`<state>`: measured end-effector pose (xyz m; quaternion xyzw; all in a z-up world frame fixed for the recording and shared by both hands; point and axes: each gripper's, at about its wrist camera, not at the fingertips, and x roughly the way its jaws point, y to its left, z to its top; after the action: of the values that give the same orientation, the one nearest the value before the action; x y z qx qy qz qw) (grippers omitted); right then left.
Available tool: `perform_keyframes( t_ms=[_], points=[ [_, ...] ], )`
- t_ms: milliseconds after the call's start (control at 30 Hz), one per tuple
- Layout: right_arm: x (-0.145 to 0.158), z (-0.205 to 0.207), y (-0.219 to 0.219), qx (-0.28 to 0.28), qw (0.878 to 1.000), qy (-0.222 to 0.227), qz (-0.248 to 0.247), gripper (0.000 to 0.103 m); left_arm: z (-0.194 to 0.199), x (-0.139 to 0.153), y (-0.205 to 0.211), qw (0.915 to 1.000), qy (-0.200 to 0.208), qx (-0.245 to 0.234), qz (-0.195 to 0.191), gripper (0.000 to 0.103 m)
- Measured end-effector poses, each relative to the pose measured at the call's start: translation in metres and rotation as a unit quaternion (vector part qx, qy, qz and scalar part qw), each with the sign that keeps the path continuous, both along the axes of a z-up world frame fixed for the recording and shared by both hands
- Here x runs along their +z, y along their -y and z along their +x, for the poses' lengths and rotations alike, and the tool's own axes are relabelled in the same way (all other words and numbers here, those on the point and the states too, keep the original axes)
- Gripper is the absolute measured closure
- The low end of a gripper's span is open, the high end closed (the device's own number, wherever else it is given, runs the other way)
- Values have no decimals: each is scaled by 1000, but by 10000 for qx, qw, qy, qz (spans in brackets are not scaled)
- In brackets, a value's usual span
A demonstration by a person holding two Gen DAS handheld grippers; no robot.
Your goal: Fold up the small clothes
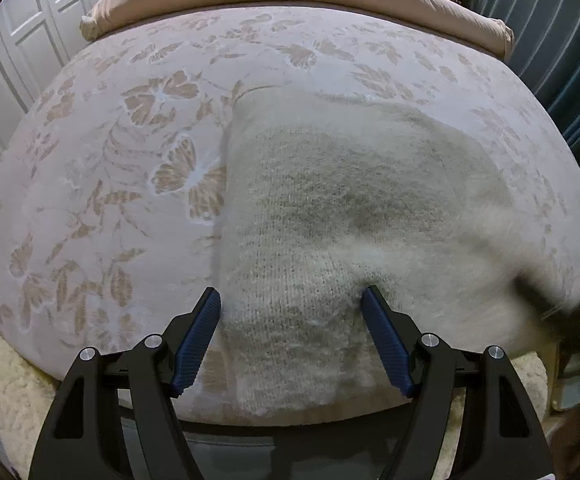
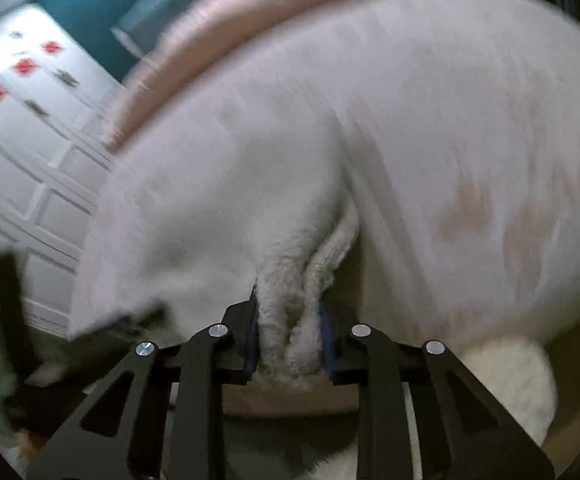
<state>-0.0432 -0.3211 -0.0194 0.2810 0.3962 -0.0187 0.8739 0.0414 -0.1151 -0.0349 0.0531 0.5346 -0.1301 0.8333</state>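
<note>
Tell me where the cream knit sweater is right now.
The cream sweater lies on the floral bedspread, right of centre in the left wrist view, between the open left claw; the right claw pinches its edge.

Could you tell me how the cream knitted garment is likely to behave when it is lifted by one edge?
Probably floppy: the knitted garment bunches between the right gripper. Likely light, as a pinch holds it. Its fuzzy knit probably grips rather than slips.

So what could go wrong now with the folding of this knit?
1. The left tool is open around the cream knit garment, not gripping; that side may slip.
2. The right tool pinches a bunched edge, so layers could fold unevenly.
3. The garment lies near the bed edge and may slide off.
</note>
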Motion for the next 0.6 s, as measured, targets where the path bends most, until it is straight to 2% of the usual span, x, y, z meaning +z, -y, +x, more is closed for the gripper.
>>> perform_keyframes(
  t_ms=[67, 133, 167, 200, 233, 267, 300, 400, 467, 533, 600],
  points=[
    [22, -2, -1, -13, 9993, 308, -223, 81, -1, 1, 1, 10000, 37, -10, -23, 29],
    [14, 2, 4, -23, 9995, 162, -287, 80, -2, 1, 4, 9999, 93, -37, 8, 29],
    [-2, 7, 6, -36, 9993, -103, -368, 80, -2, 0, 6, 9999, 96, -41, 58, 29],
    [-31, 16, 9, -34, 9969, -633, -456, 80, -1, -3, 8, 9999, 80, -58, 79, 29],
    [-56, 22, 13, -10, 9939, -1047, -343, 79, 0, -5, 9, 9999, 40, -68, 81, 29],
    [-71, 22, 15, -54, 9939, -1097, -119, 79, 0, -8, 10, 9999, -20, -69, 98, 29],
    [-70, 16, 18, -152, 9955, -930, 66, 78, -1, -11, 11, 9999, -21, -59, 151, 29],
    [-56, 14, 20, -221, 9953, -934, 158, 73, -4, -12, 13, 9996, 89, -111, 258, 29],
    [-48, 13, 19, -270, 9950, -957, 111, 72, -4, -12, 12, 9996, 79, -99, 239, 28],
    [-32, 3, 21, -424, 9960, -787, 62, 71, -3, -10, 10, 9998, 32, -73, 190, 28],
    [-13, -6, 16, -547, 9963, -625, -199, 71, -5, -4, 2, 10000, -8, -11, 10, 28]
  ],
)
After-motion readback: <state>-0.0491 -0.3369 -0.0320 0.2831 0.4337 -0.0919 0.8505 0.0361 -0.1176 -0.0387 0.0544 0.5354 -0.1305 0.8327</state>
